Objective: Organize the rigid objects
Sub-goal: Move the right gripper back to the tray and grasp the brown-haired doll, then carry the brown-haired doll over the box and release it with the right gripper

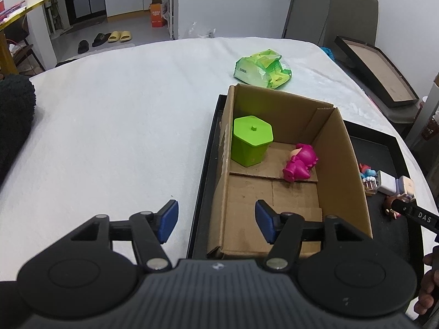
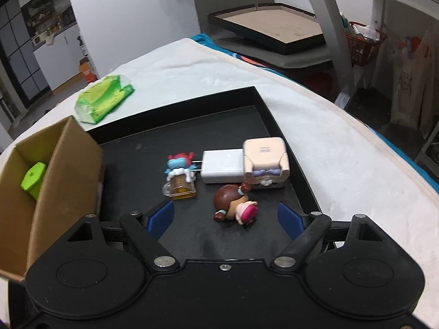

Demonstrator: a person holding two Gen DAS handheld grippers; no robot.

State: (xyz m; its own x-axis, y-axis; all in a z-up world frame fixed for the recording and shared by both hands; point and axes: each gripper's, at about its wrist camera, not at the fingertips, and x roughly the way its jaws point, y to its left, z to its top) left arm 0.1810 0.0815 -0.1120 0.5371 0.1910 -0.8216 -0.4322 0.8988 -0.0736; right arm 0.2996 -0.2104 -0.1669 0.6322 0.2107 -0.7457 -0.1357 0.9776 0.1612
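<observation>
Blue-padded fingers on my right gripper (image 2: 225, 220) stand wide apart with nothing between them, hovering low over the black shallow tray (image 2: 274, 115). Just ahead of the pads lies a brown-haired doll figurine in a pink dress (image 2: 233, 205), on its side on the tray floor. Beyond it, a cream cube-shaped box with a lilac bow (image 2: 266, 161) sits touching a white wall charger (image 2: 222, 166), whose prongs point toward a small blue figure with red horns (image 2: 179, 161). That figure stands against an amber glass mug miniature (image 2: 182, 189).

My left gripper (image 1: 216, 224) is likewise spread open and empty; its left pad hangs over the white cloth-covered table (image 1: 109, 123), its right pad over the brown open cardboard box (image 1: 348, 164). The box stands in the left part of the same tray. Inside it, at the far left corner, a lime-green hexagonal lidded container (image 1: 251, 139) stands upright; a magenta pig-like toy (image 1: 300, 164) lies on the box floor near the right wall.

On the table behind the box rests a green plastic-wrapped tissue pack (image 1: 262, 70). Off the table's far right edge, a black-framed board (image 1: 381, 68) lies tilted.
</observation>
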